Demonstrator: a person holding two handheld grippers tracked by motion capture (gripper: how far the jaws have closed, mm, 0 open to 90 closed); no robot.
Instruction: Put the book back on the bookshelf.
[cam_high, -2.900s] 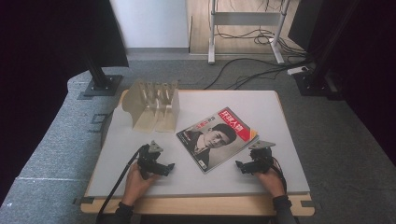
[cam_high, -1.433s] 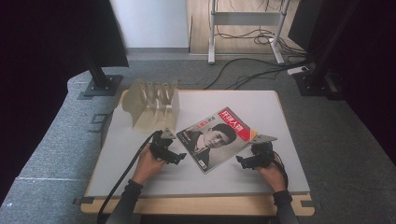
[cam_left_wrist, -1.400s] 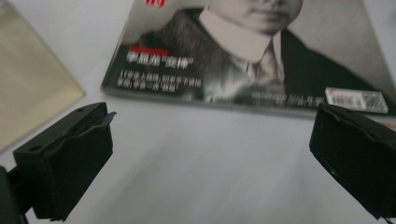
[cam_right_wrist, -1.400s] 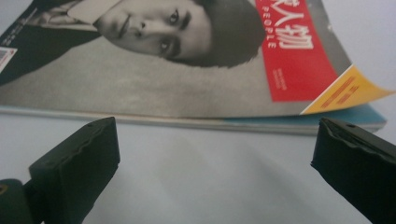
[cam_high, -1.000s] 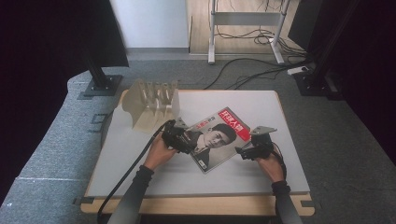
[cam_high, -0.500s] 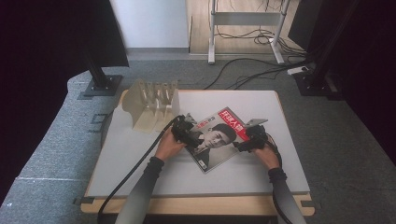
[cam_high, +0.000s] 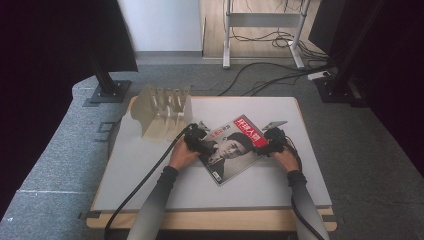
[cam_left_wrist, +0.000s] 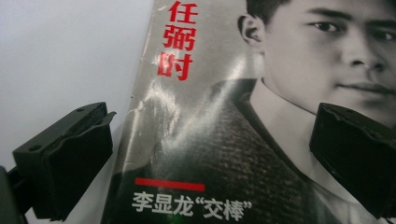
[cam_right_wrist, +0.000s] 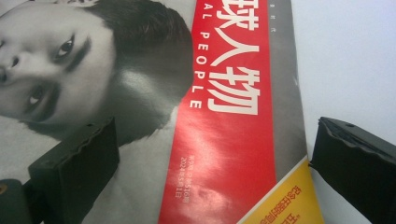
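Observation:
A magazine (cam_high: 235, 147) with a grey portrait cover and a red title band lies flat and askew on the white table (cam_high: 150, 170). My left gripper (cam_high: 199, 141) hovers over its left edge, open; in the left gripper view the jaws straddle the magazine's (cam_left_wrist: 224, 130) edge, one over bare table. My right gripper (cam_high: 270, 142) is at the magazine's right corner, open as well. In the right gripper view its jaws span the red band (cam_right_wrist: 224, 140) and the edge, with the right jaw over white table. Neither gripper holds anything.
A pale wooden slotted rack (cam_high: 162, 112) stands at the table's back left, just behind my left gripper. Cables (cam_high: 135, 190) trail from the grippers toward the front edge. Dark stands and floor cables lie beyond the table.
Both grippers moved forward from near the front edge onto the magazine, the left to its left edge, the right to its right corner. The magazine has not shifted.

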